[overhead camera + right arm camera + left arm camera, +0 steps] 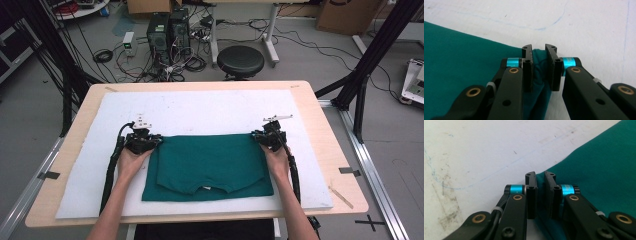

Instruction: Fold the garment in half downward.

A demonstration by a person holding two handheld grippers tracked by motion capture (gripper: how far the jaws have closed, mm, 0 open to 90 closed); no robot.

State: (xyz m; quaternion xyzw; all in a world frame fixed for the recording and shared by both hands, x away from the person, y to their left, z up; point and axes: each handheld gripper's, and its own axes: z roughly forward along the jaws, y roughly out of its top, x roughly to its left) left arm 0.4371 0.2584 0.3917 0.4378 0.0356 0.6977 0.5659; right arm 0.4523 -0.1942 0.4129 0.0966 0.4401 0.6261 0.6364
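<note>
A folded dark green garment [207,167] lies on the white mat [190,107], its neckline toward the table's near edge. My left gripper [151,140] is at the garment's far left corner. In the left gripper view its jaws pinch the edge of the green cloth [599,165], and the left gripper [540,175] stands shut on it. My right gripper [261,137] is at the far right corner. In the right gripper view a bunched fold of the green garment [461,55] sits clamped between the pads of the right gripper [539,49].
The white mat covers most of a light wooden table [330,150]. Beyond the table's far edge stand a black stool [240,61], computer towers [167,30] and loose cables on the floor. A black frame leg [367,60] rises at the right.
</note>
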